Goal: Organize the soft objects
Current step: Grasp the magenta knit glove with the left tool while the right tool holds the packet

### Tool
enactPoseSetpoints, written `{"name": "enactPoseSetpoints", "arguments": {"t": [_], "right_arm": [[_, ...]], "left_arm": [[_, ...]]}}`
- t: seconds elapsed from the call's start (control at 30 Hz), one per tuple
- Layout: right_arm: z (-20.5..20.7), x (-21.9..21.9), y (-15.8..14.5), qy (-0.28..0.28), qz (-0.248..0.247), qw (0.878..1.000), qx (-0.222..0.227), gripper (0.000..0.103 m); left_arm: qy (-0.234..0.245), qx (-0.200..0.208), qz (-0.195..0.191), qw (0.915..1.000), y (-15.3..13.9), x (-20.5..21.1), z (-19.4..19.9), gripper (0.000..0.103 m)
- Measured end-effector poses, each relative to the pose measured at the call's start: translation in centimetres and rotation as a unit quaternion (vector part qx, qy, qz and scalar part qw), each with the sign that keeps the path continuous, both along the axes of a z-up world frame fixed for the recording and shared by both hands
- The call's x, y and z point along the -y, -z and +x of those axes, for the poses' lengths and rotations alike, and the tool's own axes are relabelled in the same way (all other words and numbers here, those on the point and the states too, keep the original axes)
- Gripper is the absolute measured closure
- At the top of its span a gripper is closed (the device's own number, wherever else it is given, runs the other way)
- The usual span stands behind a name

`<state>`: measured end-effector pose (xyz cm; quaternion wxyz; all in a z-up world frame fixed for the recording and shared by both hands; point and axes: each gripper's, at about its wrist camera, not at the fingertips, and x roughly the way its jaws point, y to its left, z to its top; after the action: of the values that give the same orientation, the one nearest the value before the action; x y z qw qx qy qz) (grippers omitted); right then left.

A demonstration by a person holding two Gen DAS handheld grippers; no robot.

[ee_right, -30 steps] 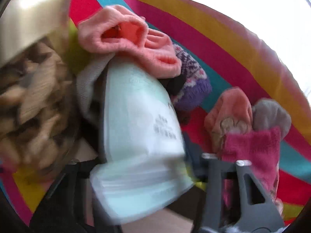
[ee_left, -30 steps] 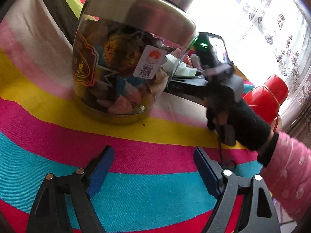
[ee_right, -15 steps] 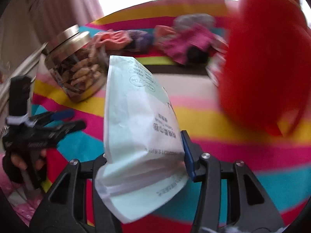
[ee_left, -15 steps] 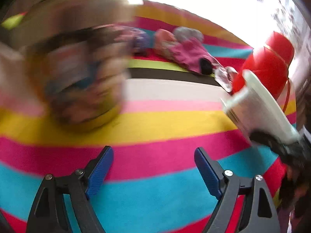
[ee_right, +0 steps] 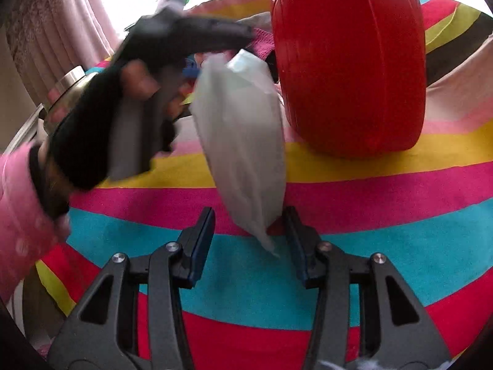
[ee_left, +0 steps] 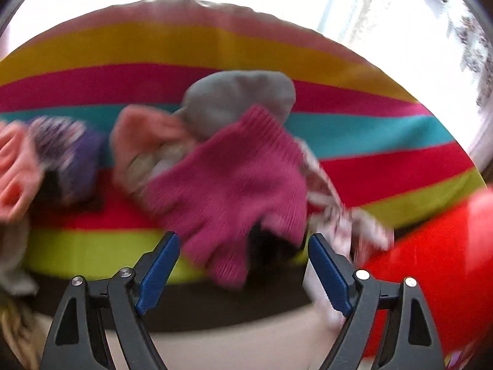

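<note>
A red container (ee_right: 348,61) stands shut at upper right on the striped desk (ee_right: 385,222), its contents unseen. The right hand-held gripper (ee_right: 249,240) seems to pinch a pale packet (ee_right: 243,154) just beside it. The left hand-held gripper (ee_left: 243,265) hangs spread over a magenta glove (ee_left: 234,185) mid-frame, among blurred socks (ee_left: 237,98).

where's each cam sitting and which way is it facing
Left wrist: on the left gripper, angled down at the magenta glove on the striped cloth; its own open fingers show.
Right wrist: on the right gripper, facing the red container; its fingers around a pale packet, plus the gloved left hand.
Shared: striped cloth, red container.
</note>
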<state>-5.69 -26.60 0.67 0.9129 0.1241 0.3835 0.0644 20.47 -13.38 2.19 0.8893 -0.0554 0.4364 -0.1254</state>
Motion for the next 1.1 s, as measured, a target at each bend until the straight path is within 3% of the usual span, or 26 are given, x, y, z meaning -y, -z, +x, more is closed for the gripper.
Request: {"name": "enactPoseSetpoints", "arguments": {"t": [0.13,0.2,0.27,0.33,0.43,0.53,0.63,0.7,0.8,0.93,1.07,1.1], "right_arm": [[0.0,0.5,0.0,0.0,0.011,1.0,0.002,0.053],[-0.1,0.7,-0.1,0.0,0.015,1.0,0.002,0.053],[0.0,0.9,-0.1,0.0,0.02,1.0,0.003,0.053],[0.1,1.1,-0.1,0.0,0.024,1.0,0.003,0.053],[-0.7,1.7,-0.1,0.0,0.026,1.0,0.004,0.052],[-0.7,1.8,-0.2,0.0,0.026,1.0,0.004,0.052],[-0.9,2.3,-0.4,0.0,0.025,1.0,0.004,0.053],[-0.9,2.2,-0.4,0.0,0.022,1.0,0.004,0.052],[-0.9,1.9,-0.5,-0.001,0.017,1.0,0.004,0.052],[-0.4,0.8,-0.2,0.0,0.012,1.0,0.003,0.051],[-0.6,0.8,-0.4,-0.002,0.011,1.0,0.003,0.05],[-0.6,0.8,-0.4,-0.002,0.011,1.0,0.003,0.05]], "left_arm": [[-0.007,-0.032,0.007,0.9995,1.0,1.9,4.3,0.022],[0.006,-0.042,-0.004,0.9991,1.6,1.8,5.1,0.072],[0.001,0.001,-0.011,0.9999,0.2,1.0,3.4,0.083],[-0.001,0.057,-0.028,0.998,-2.0,-0.3,-0.1,0.084],[0.008,0.107,-0.064,0.9922,-4.6,-3.4,-7.1,0.083],[0.039,0.106,-0.067,0.9913,-4.8,-6.3,-14.0,0.083],[0.07,0.064,-0.062,0.9936,-3.1,-8.8,-18.6,0.082],[0.081,0.038,-0.069,0.9936,-1.9,-10.1,-19.9,0.071],[0.052,0.021,-0.074,0.9957,-0.7,-12.5,-20.8,0.053],[-0.01,-0.002,-0.112,0.9937,0.7,-15.1,-19.2,0.053],[-0.043,-0.023,-0.138,0.9893,1.7,-16.0,-17.6,0.054],[-0.045,-0.022,-0.138,0.9891,2.0,-15.9,-17.2,0.062]]}}
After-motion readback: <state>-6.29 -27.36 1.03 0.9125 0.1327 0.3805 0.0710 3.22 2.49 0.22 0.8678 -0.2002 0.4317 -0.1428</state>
